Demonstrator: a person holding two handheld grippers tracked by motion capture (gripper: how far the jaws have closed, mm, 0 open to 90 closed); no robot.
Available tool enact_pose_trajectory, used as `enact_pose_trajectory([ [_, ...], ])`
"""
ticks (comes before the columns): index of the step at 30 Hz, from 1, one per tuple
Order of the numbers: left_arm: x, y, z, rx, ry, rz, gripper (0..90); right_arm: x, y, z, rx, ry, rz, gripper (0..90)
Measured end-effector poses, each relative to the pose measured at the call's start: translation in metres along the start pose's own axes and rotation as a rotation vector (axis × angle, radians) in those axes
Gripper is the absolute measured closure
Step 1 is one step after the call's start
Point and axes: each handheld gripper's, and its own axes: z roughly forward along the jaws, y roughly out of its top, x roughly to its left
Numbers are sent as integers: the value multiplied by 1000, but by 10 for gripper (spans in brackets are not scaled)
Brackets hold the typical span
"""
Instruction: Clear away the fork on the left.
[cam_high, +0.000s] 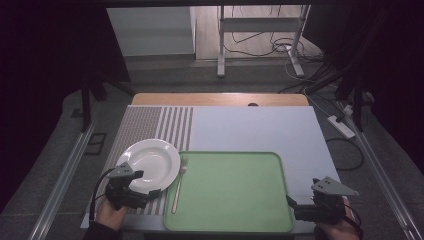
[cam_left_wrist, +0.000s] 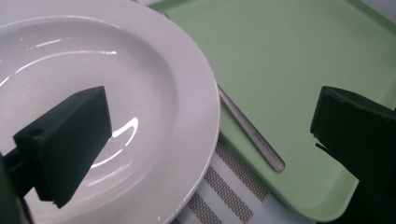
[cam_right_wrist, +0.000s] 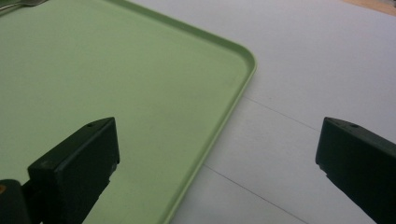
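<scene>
White plate (cam_high: 151, 163) is sitting lower left of the high view, on the striped placemat (cam_high: 170, 126), its right rim just beside the green tray (cam_high: 231, 192). Fork (cam_high: 179, 186) is lying along the tray's left edge, between plate and tray.

I'm holding the left gripper (cam_high: 142, 197) at the plate's near rim, jaws spread wide. In the left gripper view the plate rim (cam_left_wrist: 205, 100) is passing between the jaws, nothing pinched. My judgement: the step is taking the plate by its rim. To do it well I'm wanting one jaw over the rim and one under, squarely across the edge, closing gently since glazed ceramic slips, and keeping clear of the fork handle (cam_left_wrist: 254, 137) just beside it.

Left hand (cam_high: 111, 214) is low at the bottom left, gripper pointing right and slightly forward. Right gripper (cam_high: 292, 206) is hovering at the tray's near right corner, jaws also spread, empty, over the tray edge (cam_right_wrist: 219, 121) and white table cover (cam_right_wrist: 308, 70).
</scene>
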Motion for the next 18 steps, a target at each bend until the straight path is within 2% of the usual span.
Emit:
enact_pose_trajectory([
  [13,-3,-16,-15,-8,14,-18,0,0,0,0,3,-1,-4,0],
  [18,-4,-19,-21,-27,25,-27,0,1,0,0,4,-2,-4,0],
])
